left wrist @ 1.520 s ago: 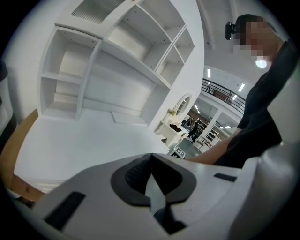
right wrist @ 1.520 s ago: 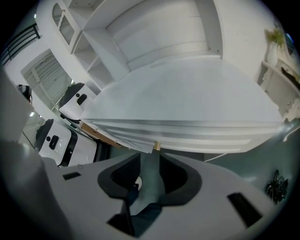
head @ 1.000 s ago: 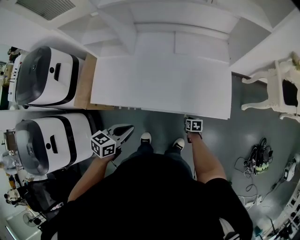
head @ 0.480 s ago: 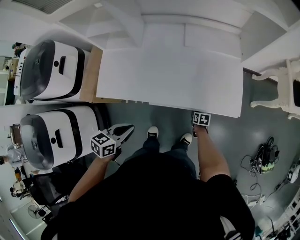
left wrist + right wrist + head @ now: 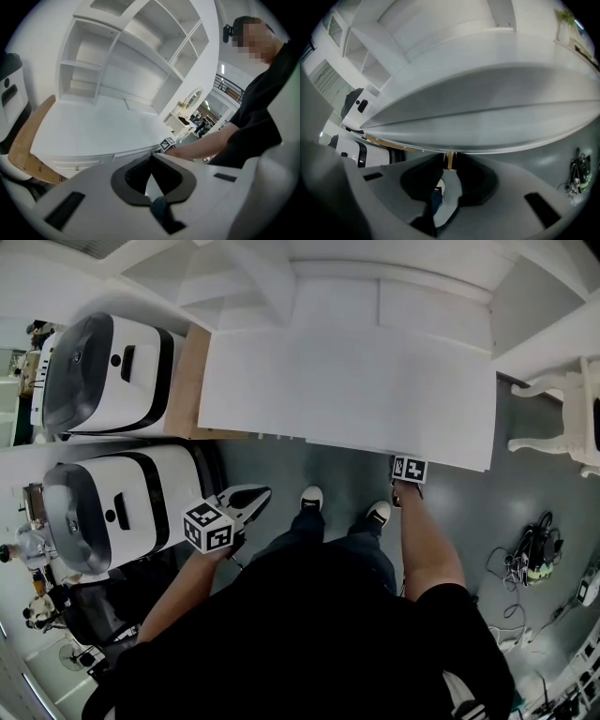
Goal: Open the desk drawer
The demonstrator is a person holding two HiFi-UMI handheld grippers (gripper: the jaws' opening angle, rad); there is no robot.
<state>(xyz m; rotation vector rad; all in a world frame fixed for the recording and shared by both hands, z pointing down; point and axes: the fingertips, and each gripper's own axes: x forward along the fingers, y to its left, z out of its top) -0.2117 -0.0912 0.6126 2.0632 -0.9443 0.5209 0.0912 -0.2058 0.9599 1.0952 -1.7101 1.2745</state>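
- Right gripper [image 5: 449,165]: jaws just closing, pads on the small brass knob [image 5: 449,158] at the right end of the white desk's [image 5: 347,399] front edge; the drawer [image 5: 487,133] is shut.
- Left gripper [image 5: 151,158]: jaws together, empty (off the desk's left front corner).
- Beside the desk: white-and-black domed machines [image 5: 108,381] left, white carved chair [image 5: 562,413] right.

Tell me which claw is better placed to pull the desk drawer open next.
Right. The right claw has the drawer's brass knob between its jaws, which have just been closing on it. The left claw hangs shut, away from the desk.
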